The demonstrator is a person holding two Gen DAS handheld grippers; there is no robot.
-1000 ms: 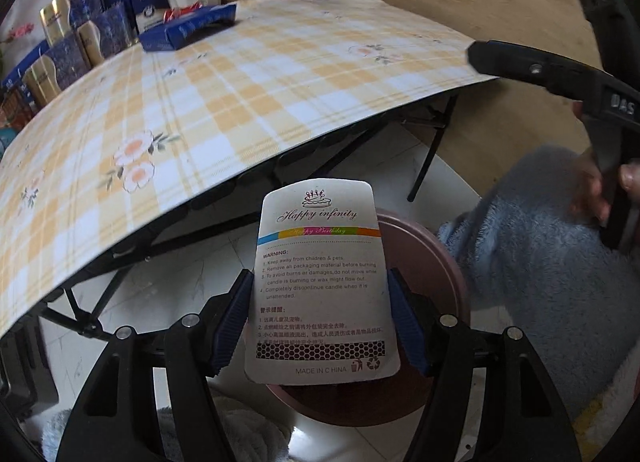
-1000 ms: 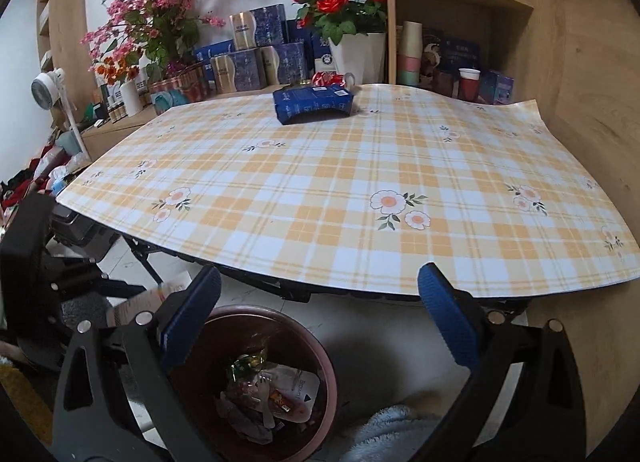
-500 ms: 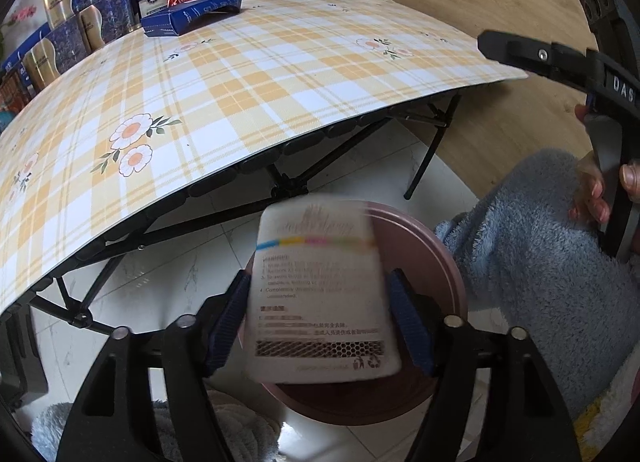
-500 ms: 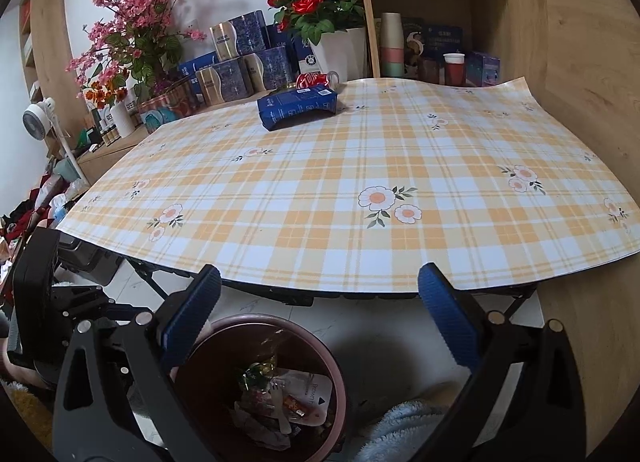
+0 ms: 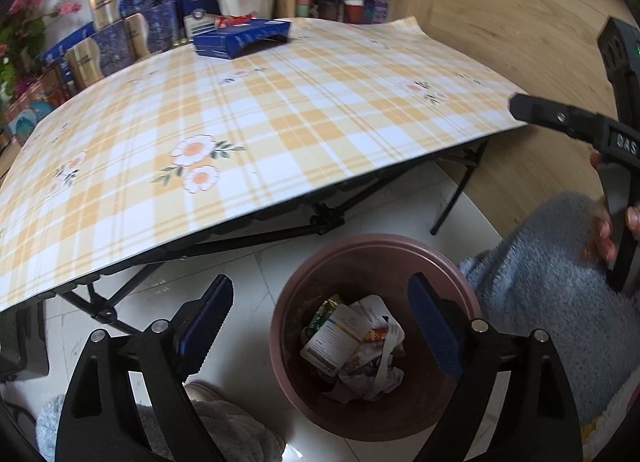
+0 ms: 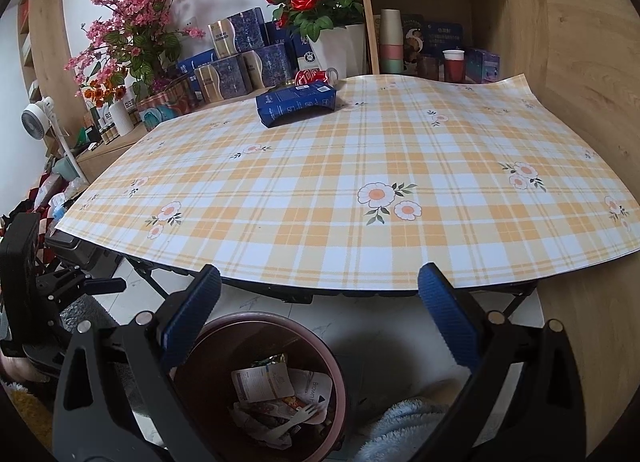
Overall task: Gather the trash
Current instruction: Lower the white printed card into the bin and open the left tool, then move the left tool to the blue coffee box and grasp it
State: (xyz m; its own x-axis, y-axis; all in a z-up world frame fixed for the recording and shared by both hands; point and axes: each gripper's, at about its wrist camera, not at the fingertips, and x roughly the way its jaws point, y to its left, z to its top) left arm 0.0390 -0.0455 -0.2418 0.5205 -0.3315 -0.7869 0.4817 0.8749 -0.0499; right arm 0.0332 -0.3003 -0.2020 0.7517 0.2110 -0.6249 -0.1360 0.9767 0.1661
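In the left wrist view, the left gripper sits low in the frame with its jaws wide apart, having just been opening; nothing is between its blue pads. The round brown plastic bin stands at lower centre on the white floor, with the white printed card lying on top of the crumpled wrappers inside it. In the right wrist view, the right gripper is likewise spread and empty at the bottom, above the bin. A flattened blue carton lies on the yellow plaid tablecloth, upper centre.
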